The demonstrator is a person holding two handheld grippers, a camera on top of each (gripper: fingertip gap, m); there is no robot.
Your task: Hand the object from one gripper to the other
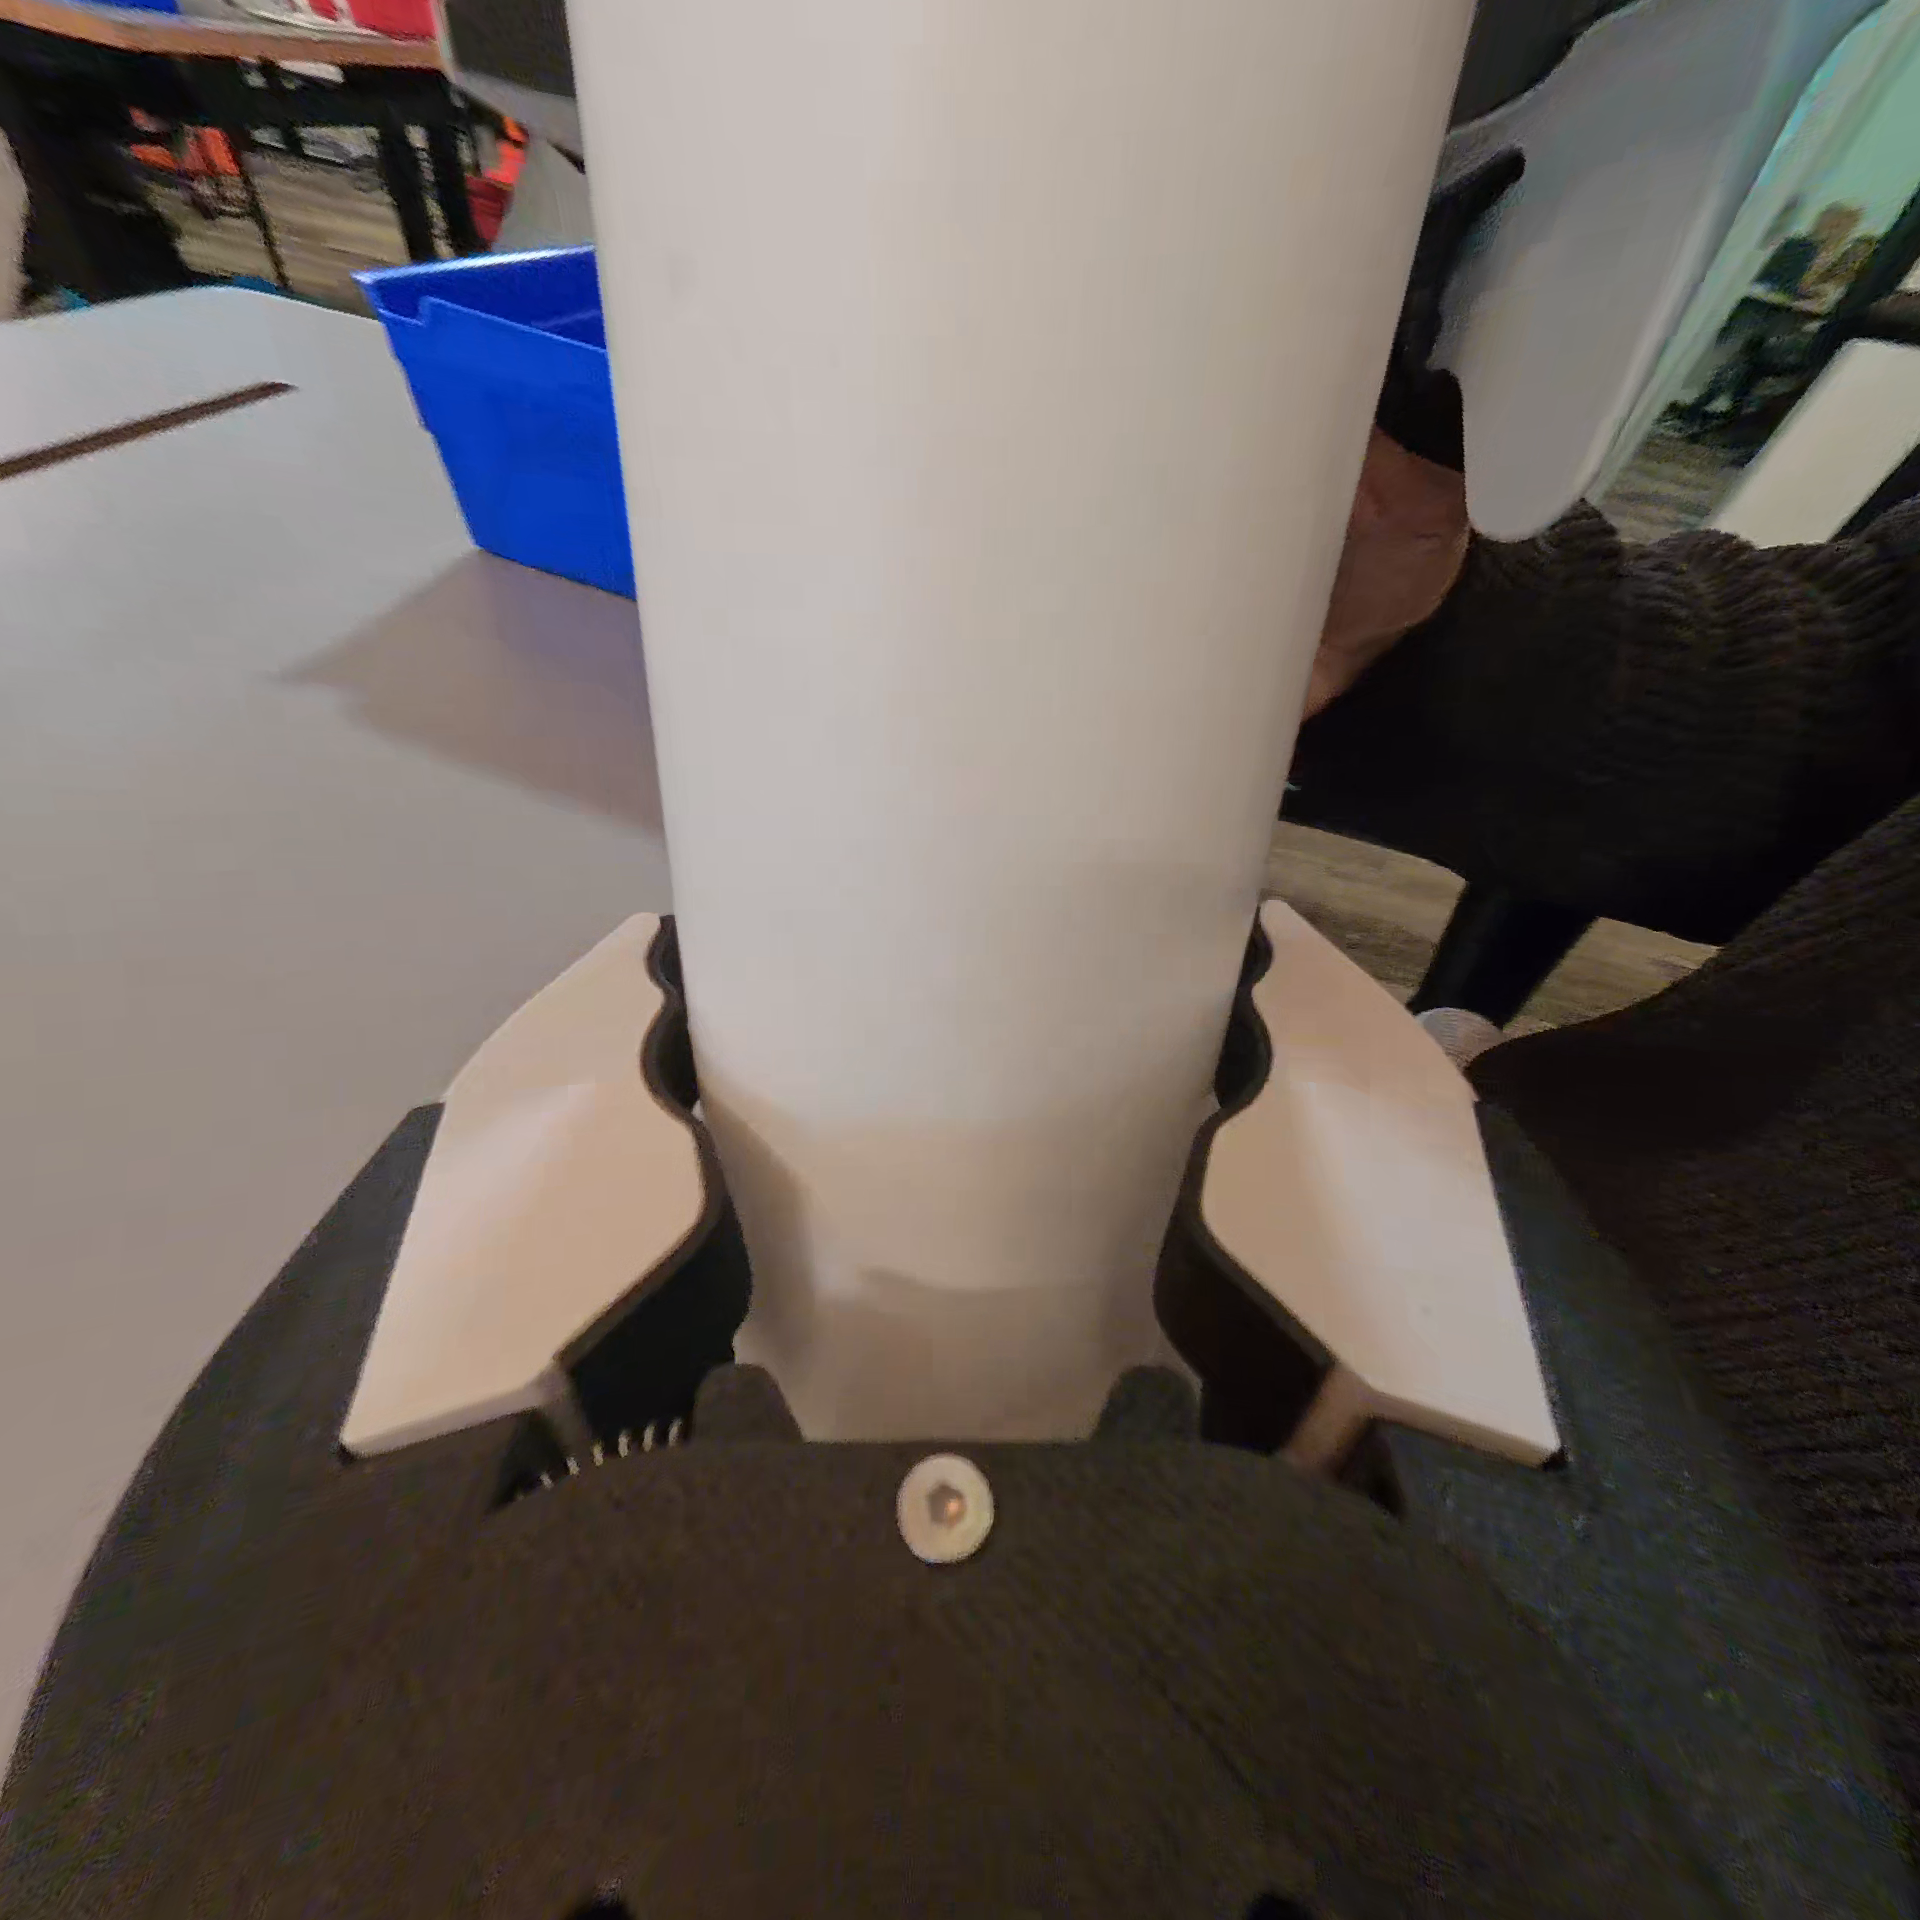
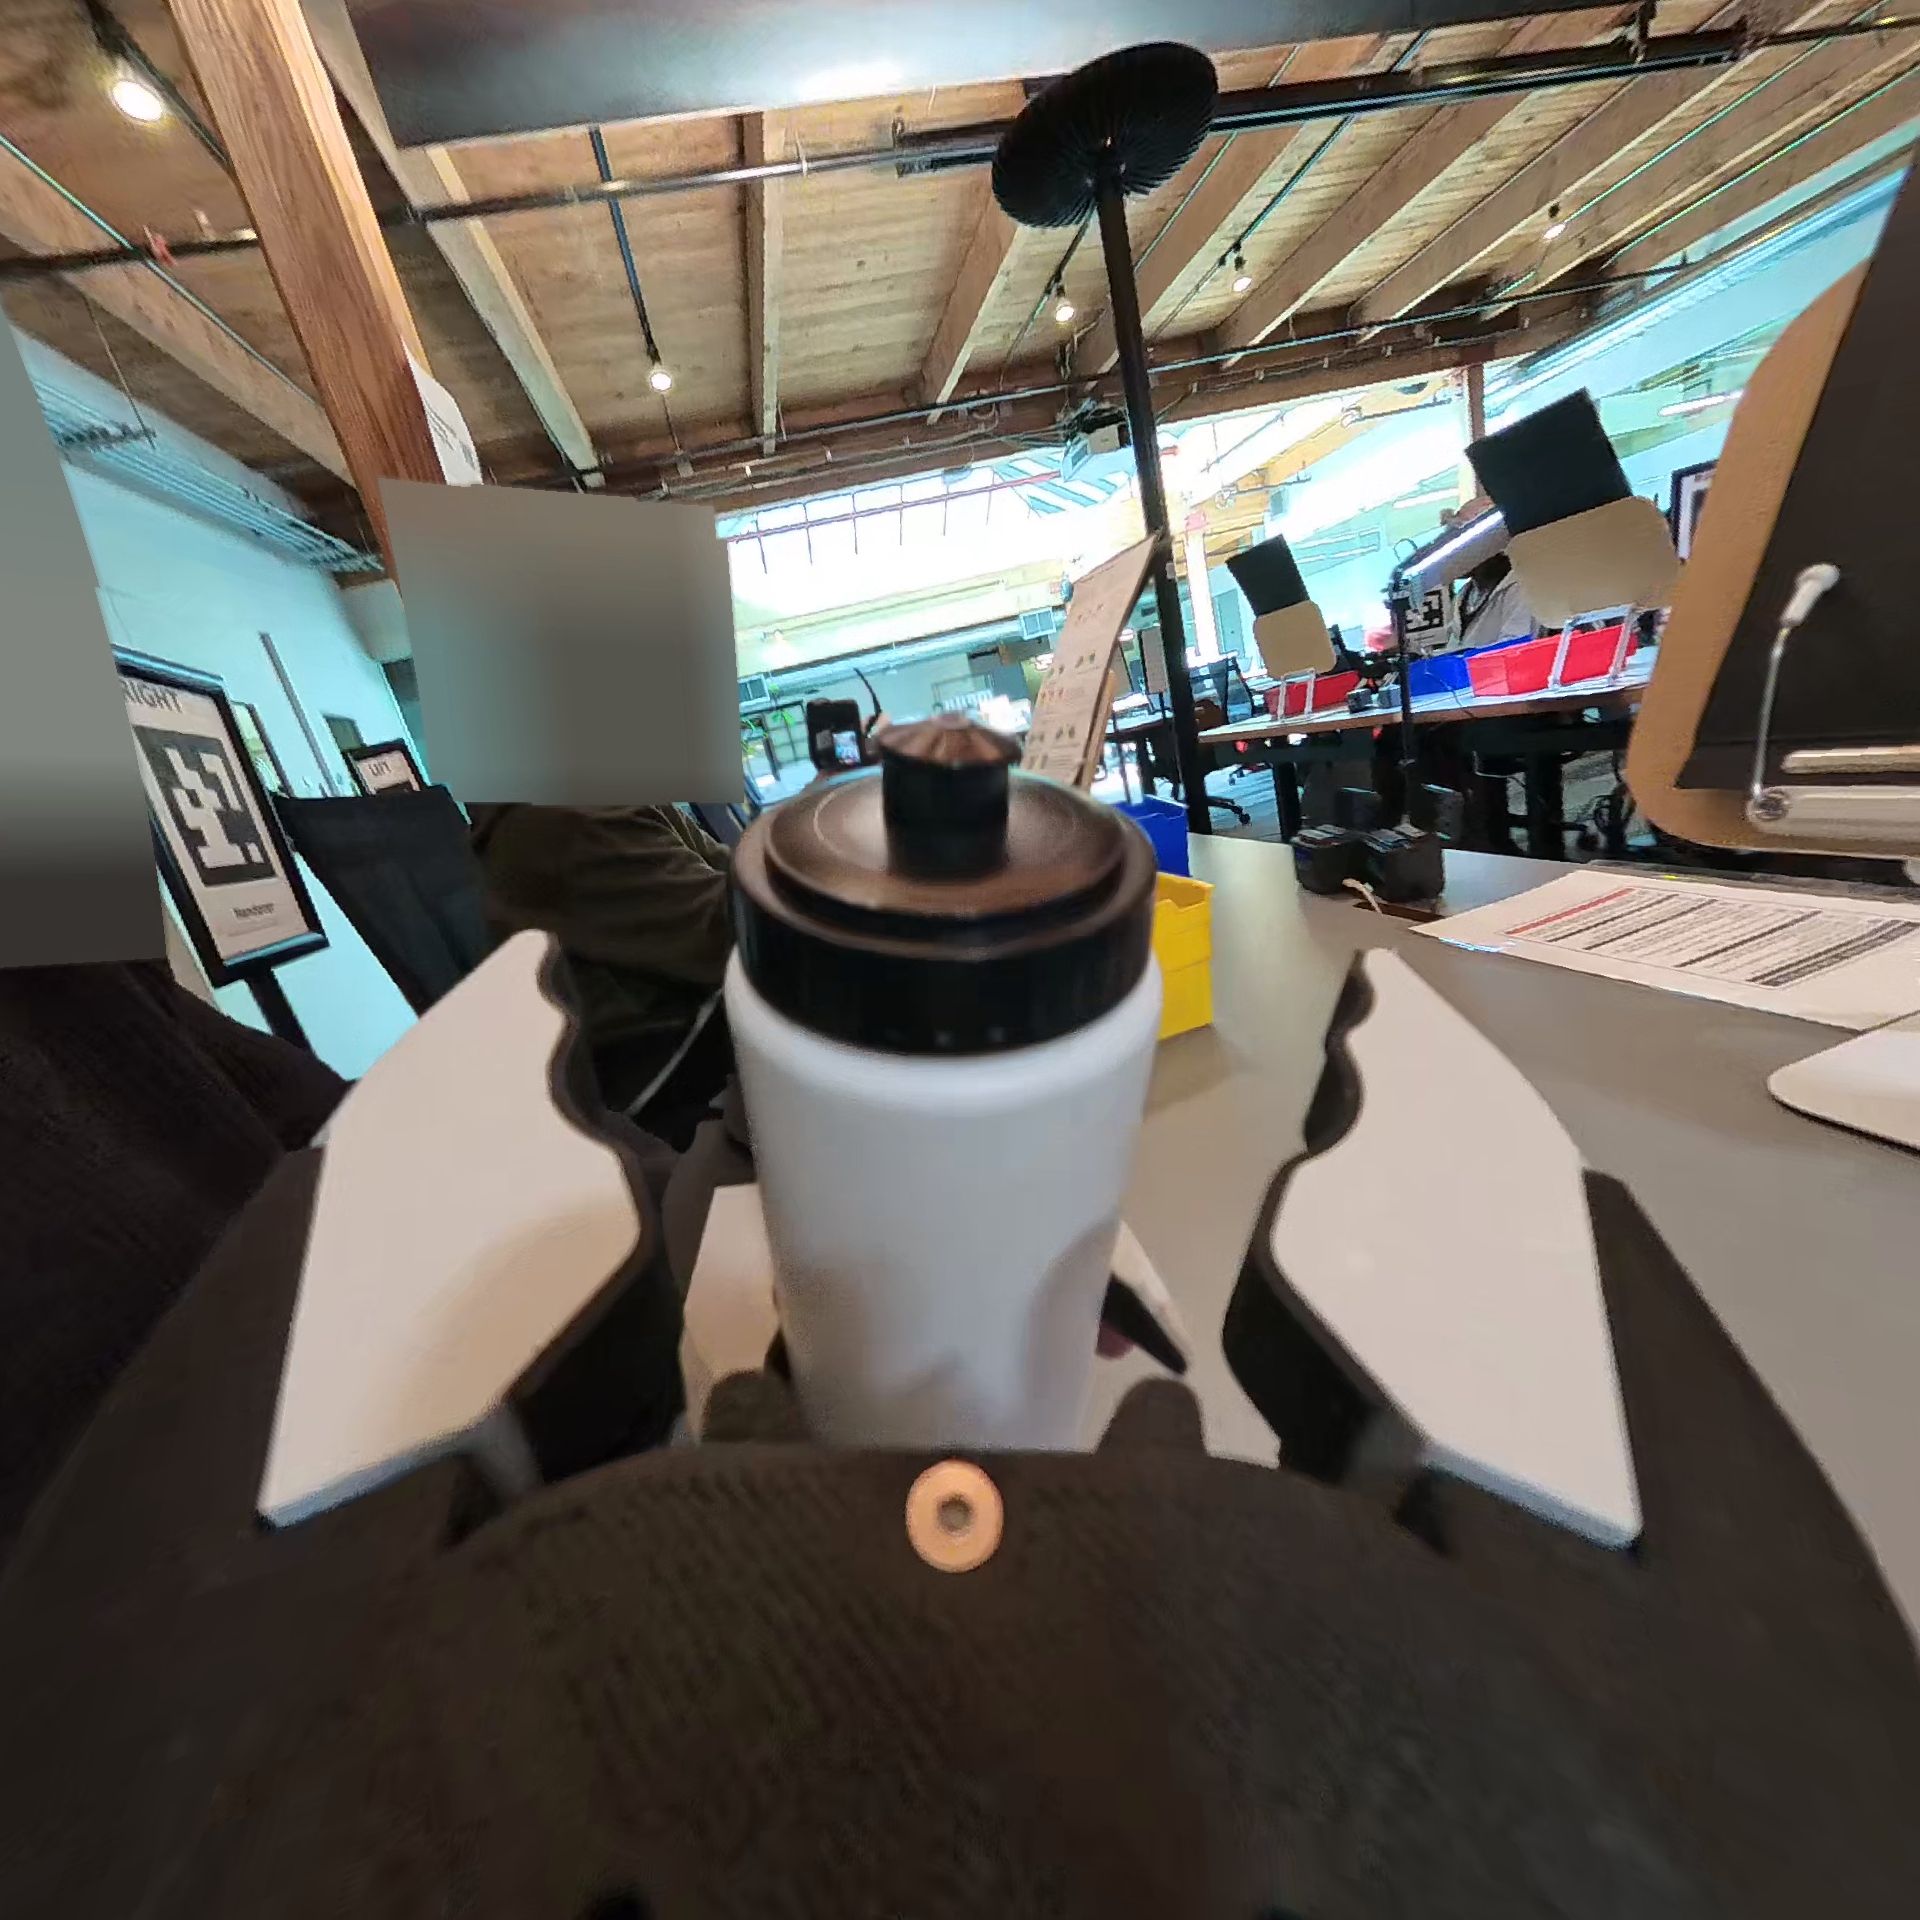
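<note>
A white bottle (image 1: pixel 987 468) with a black screw cap (image 2: pixel 940 914) is held in the air above the table edge. My left gripper (image 1: pixel 961 935) is shut on the bottle's lower body, both pads pressing its sides. In the right wrist view the bottle (image 2: pixel 935 1195) stands between the spread fingers of my right gripper (image 2: pixel 951 956), which is open with a gap on each side. The left gripper's white fingers (image 2: pixel 727 1278) show low down around the bottle. A white finger (image 1: pixel 1621 260) of the right gripper shows at the upper right of the left wrist view.
A blue bin (image 1: pixel 509 416) stands on the grey table (image 1: pixel 208 727). A yellow bin (image 2: pixel 1184 966), a printed sheet (image 2: pixel 1683 935) and a board on a stand (image 2: pixel 1787 623) are on the table. A dark sleeve (image 1: pixel 1662 727) is at the right. A seated person (image 2: pixel 603 894) is behind. The gap from one gripper's tips to the other's is roughly 11 cm.
</note>
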